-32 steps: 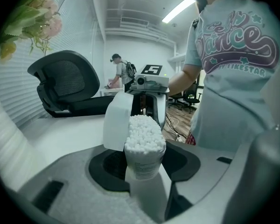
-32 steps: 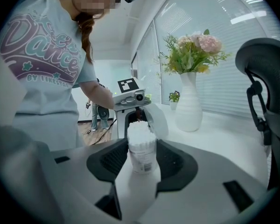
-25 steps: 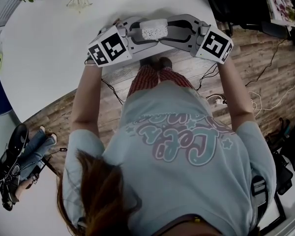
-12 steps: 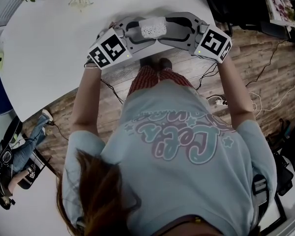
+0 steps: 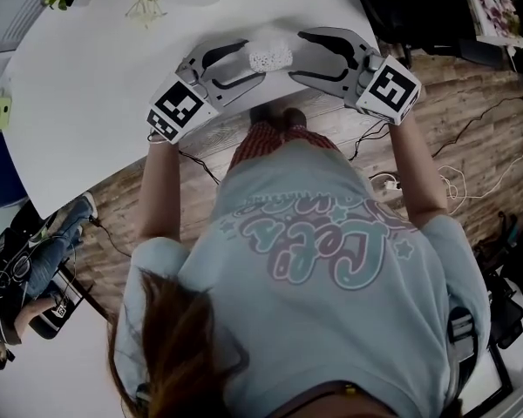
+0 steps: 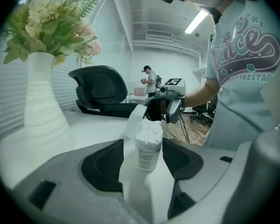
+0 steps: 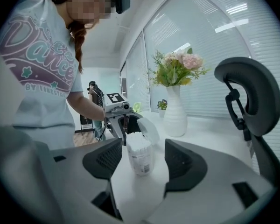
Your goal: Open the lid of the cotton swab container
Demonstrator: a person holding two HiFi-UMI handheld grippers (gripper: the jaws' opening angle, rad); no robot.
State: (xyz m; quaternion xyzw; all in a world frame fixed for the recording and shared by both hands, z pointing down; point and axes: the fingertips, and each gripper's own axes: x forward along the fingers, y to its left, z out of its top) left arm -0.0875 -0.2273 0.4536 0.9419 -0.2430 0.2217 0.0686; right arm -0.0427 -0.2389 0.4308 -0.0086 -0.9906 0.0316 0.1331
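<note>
At upper centre, the cotton swab container point(image 5: 270, 57) stands with its lid point(image 7: 150, 129) flipped open. The left gripper point(image 6: 142, 146) and right gripper point(image 7: 143, 144) have just been opening, and their jaws flank it without touching.

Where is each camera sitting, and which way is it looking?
Head view: on the person's head, looking steeply down at the table; shows hair, shirt, arms, left gripper, right gripper.
Left gripper view: on the left gripper, looking along its jaws at the cotton swab container, toward the right gripper and the person's shirt.
Right gripper view: on the right gripper, facing the opposite way; vase behind.
Shared: both gripper views show the container standing untouched between open jaws that have just been opening.
</note>
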